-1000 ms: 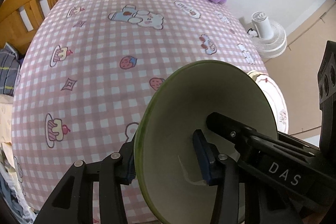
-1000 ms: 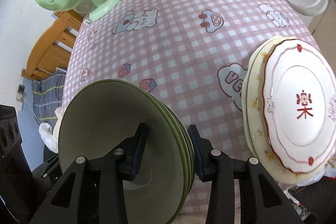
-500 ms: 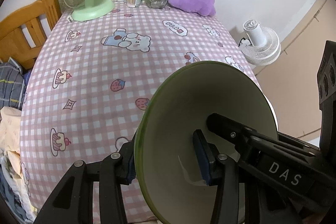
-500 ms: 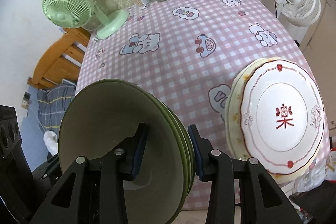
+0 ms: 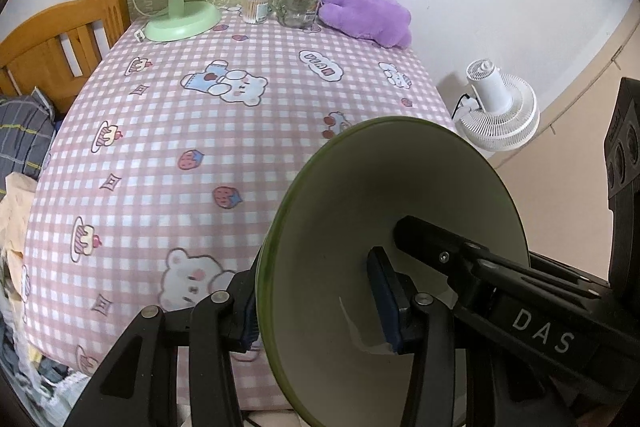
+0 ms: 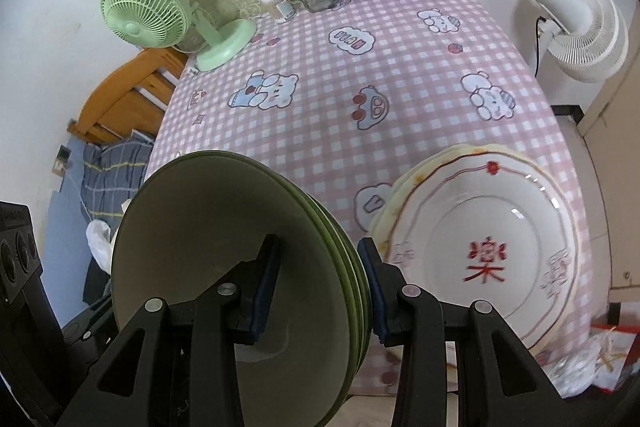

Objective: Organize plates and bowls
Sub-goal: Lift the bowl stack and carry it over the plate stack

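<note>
Both grippers clamp one stack of round green ceramic bowls (image 6: 224, 267) above the pink checked tablecloth (image 5: 192, 131): left gripper (image 5: 320, 303) and right gripper (image 6: 316, 287) each pinch its rim from opposite sides. White red-trimmed plates (image 6: 492, 259) sit stacked at the table's near right edge, just beside the bowls.

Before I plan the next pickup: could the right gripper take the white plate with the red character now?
Probably not yet. The right gripper is shut on the stack of green bowls, as is the left gripper. Otherwise the white plate lies uncovered, topping its pile.
</note>
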`<act>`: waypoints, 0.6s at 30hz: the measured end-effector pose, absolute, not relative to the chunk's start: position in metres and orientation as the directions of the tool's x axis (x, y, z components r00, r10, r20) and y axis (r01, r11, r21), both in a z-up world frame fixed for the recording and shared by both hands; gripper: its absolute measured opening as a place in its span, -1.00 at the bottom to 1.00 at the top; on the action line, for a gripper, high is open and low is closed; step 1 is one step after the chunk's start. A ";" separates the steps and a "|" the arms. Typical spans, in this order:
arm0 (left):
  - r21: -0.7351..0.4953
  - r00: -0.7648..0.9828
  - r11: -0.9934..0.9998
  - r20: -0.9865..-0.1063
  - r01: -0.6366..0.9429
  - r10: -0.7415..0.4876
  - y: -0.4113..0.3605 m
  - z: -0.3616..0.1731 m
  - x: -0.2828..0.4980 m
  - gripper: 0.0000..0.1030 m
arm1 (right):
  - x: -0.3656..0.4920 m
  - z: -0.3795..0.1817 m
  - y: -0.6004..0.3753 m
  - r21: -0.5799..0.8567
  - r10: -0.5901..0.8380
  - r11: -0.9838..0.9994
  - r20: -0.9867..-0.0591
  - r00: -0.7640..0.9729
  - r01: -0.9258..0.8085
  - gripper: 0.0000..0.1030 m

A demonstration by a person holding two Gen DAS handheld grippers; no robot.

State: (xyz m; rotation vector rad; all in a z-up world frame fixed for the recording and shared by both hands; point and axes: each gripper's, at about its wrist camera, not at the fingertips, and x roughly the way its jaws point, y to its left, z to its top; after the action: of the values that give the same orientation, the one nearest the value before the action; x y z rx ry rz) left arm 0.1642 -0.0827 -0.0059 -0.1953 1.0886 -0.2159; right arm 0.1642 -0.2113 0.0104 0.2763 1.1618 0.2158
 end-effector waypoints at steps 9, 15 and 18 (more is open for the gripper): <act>-0.267 0.462 0.963 -0.849 0.046 -0.257 -0.121 -0.008 0.161 -0.13 | 0.163 0.013 -0.250 0.314 0.311 0.948 -0.873 0.376 -0.056 -0.17; -0.274 0.464 0.961 -0.846 0.049 -0.265 -0.147 -0.011 0.162 -0.13 | 0.163 0.014 -0.274 0.304 0.301 0.951 -0.875 0.380 -0.054 -0.17; -0.276 0.457 0.960 -0.848 0.052 -0.268 -0.159 -0.015 0.163 -0.13 | 0.164 0.011 -0.286 0.303 0.297 0.952 -0.878 0.375 -0.044 -0.17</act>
State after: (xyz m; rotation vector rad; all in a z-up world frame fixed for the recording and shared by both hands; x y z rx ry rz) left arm 0.1632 -0.1591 -0.0150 -0.2227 1.0801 -0.1990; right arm 0.1639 -0.2856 0.0108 0.2449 1.1686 0.2213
